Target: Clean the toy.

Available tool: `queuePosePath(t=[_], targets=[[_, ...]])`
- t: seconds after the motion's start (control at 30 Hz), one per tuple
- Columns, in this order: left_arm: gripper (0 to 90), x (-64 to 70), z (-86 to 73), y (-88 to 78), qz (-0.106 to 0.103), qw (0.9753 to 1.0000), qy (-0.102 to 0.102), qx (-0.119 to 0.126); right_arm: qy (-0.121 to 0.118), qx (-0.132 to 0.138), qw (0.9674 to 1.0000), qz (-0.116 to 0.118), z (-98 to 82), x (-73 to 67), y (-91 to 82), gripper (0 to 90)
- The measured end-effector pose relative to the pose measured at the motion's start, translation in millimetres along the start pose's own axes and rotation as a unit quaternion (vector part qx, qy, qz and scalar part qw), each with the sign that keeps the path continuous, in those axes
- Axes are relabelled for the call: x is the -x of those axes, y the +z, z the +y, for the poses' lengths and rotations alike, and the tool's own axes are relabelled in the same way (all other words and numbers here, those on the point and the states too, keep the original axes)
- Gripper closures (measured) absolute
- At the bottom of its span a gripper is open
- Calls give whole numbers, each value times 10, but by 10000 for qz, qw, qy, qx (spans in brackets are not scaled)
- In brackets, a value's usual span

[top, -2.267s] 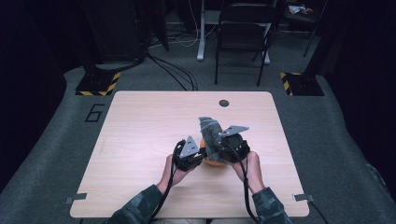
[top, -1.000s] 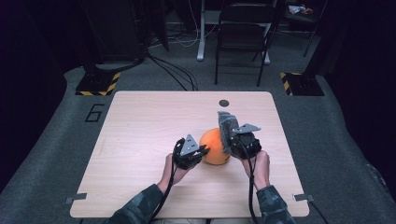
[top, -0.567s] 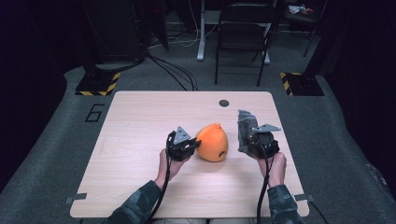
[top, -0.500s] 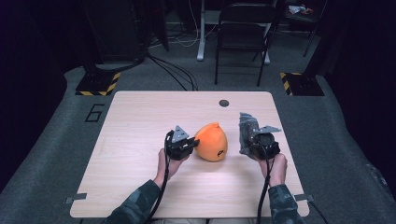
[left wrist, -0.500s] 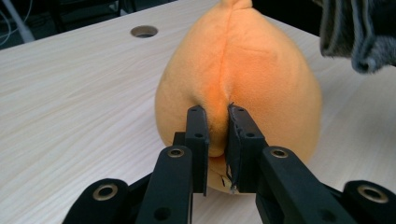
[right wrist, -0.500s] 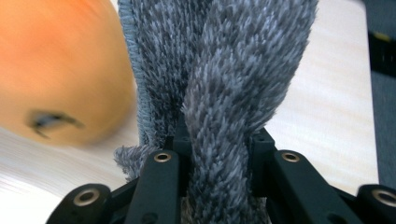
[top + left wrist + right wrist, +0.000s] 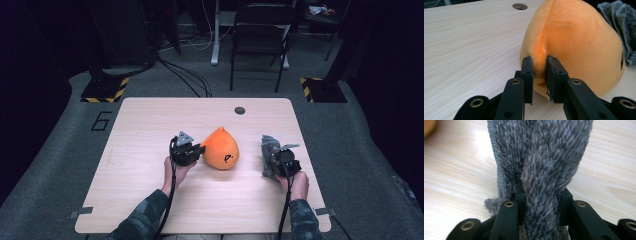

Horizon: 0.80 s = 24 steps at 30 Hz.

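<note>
An orange teardrop-shaped plush [image 7: 220, 148] sits on the wooden table [image 7: 150, 130] near its middle. My left gripper [image 7: 197, 150] is at its left side; in the left gripper view the gripper [image 7: 539, 60] pinches a fold of the plush [image 7: 579, 45] between its pads. Those jaws have just been opening a little, with the fold still between them. To the right, my right gripper [image 7: 274, 155] holds a grey fuzzy cloth [image 7: 267, 145] low over the table. The cloth [image 7: 541, 152] fills the gap of the right gripper [image 7: 541, 192], whose jaws have also just been opening slightly.
A round cable hole [image 7: 240, 110] is in the table's far edge area. A black chair [image 7: 260, 35] and cables stand on the floor beyond the table. The grey cloth [image 7: 621, 30] lies past the plush in the left gripper view.
The right gripper has carried the grey cloth off the plush, rightward and down toward the table. The left gripper and plush shifted slightly left. The plush now stands uncovered.
</note>
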<state>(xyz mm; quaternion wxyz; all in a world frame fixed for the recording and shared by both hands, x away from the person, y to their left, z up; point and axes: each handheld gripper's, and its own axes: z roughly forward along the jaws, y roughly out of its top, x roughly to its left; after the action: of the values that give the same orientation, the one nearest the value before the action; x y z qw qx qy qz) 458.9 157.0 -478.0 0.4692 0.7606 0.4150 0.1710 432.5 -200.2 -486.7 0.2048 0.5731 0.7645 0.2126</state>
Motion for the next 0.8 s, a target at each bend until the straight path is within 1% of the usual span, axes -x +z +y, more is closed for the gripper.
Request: queuePosePath(t=[0.03, 0.07, 0.1, 0.13, 0.17, 0.2, 0.23, 0.27, 0.3, 0.33, 0.37, 0.4, 0.43, 0.47, 0.53, 0.57, 0.6, 0.67, 0.73, 0.77, 0.8], targets=[[751, -16, -4, 6, 24, 10000, -15, -6, 11, -23, 10000, 6, -16, 5, 32, 674], [740, -28, -9, 16, 41, 10000, -81, 35, 29, -11, 10000, 6, -28, 11, 55, 665], [735, -43, -14, 23, 44, 9999, -120, 38, 95, -21, 10000, 5, -32, 13, 60, 648], [721, -63, -17, 25, 81, 9999, -116, 28, 55, 24, 10000, -4, -33, 26, 64, 618], [710, -79, -22, 30, 111, 9998, -146, 48, 64, 16, 10000, -36, -33, 30, 65, 596], [696, -97, -25, 35, 135, 9997, -178, 57, 96, 26, 9999, -49, -37, 37, 64, 561], [665, -114, -26, 36, 161, 9996, -223, 39, 184, 2, 9998, -63, -41, 35, 62, 518], [630, -124, -29, 45, 174, 9994, -296, 58, 179, 20, 9998, -73, -45, 50, 67, 487], [626, -144, -28, 46, 179, 9994, -309, 37, 228, 8, 9997, -57, -49, 58, 61, 451], [603, -155, -28, 50, 236, 9991, -358, 43, 232, 38, 9997, -35, -54, 72, 63, 420], [566, -172, -25, 56, 238, 9990, -372, 22, 248, 17, 9997, 5, -57, 81, 59, 389], [556, -178, -22, 61, 264, 9988, -401, 31, 287, 21, 9996, -4, -61, 81, 53, 354], [534, -185, -20, 63, 299, 9987, -418, 48, 240, 71, 9997, 16, -63, 95, 54, 330], [510, -193, -15, 63, 321, 9986, -413, 46, 248, 107, 9996, 66, -65, 102, 49, 309], [478, -203, -9, 62, 366, 9983, -442, 51, 296, 146, 9994, 109, -66, 95, 23, 271], [462, -209, -5, 58, 370, 9983, -440, 35, 264, 211, 9993, 143, -66, 99, 8, 258], [448, -215, -4, 55, 387, 9983, -445, 30, 302, 244, 9991, 159, -66, 91, -14, 246], [418, -228, 1, 47, 421, 9981, -442, 30, 276, 324, 9989, 213, -59, 89, -53, 219], [379, -236, 10, 26, 453, 9978, -492, 41, 268, 413, 9984, 262, -53, 86, -104, 201], [346, -240, 18, 10, 483, 9977, -476, 48, 244, 478, 9982, 275, -48, 89, -129, 192], [318, -240, 29, -11, 514, 9976, -466, 46, 286, 512, 9978, 303, -46, 81, -165, 183]])
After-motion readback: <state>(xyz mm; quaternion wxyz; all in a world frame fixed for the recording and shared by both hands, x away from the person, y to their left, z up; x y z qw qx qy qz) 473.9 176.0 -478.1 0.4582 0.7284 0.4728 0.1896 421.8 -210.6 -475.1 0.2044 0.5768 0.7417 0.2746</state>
